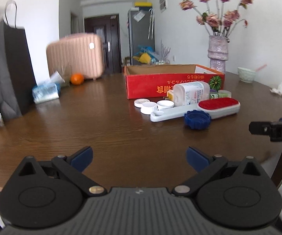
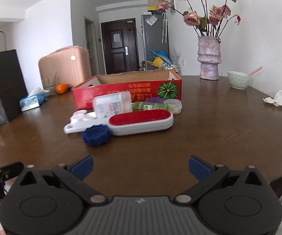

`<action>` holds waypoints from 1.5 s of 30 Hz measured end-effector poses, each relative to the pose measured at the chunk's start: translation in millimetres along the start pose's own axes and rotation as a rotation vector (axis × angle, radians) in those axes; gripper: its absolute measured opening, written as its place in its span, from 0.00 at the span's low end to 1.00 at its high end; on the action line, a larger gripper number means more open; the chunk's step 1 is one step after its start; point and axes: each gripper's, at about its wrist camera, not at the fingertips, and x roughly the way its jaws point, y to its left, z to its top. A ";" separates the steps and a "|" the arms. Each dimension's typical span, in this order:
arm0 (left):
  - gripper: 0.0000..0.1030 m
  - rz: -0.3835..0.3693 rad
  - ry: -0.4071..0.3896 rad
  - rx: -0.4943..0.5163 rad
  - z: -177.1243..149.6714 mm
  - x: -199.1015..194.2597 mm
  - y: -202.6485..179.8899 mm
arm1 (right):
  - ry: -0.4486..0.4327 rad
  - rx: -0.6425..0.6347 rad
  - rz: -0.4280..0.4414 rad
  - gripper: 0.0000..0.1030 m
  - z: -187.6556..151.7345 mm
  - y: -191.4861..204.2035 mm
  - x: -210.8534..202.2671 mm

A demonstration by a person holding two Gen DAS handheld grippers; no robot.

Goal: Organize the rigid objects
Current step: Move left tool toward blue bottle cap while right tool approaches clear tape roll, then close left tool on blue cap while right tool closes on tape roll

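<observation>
A red cardboard box with an open top stands on the brown table. In front of it lies a heap: a white lint brush with a red pad, a blue ridged cap, a clear bottle on its side, several white lids and a green bottle. My left gripper hovers open, near the table's front edge, well short of the heap. My right gripper is open too, nothing between its fingers.
A purple vase with dried roses and a pale green bowl stand at the back right. A dark paper bag, tissue pack, orange and pink suitcase sit left. Crumpled tissue lies right.
</observation>
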 end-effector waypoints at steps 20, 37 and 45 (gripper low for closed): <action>0.63 -0.174 0.138 -0.055 54.0 105.5 -78.9 | 0.044 0.087 0.196 0.99 81.9 -129.0 114.9; 0.08 -0.110 0.138 -0.014 60.0 96.8 -80.9 | 0.150 -0.030 0.254 0.08 117.1 -134.7 210.5; 0.40 -0.136 0.066 -0.040 59.8 78.5 -79.3 | 0.149 -0.084 0.163 0.07 92.1 -145.3 156.2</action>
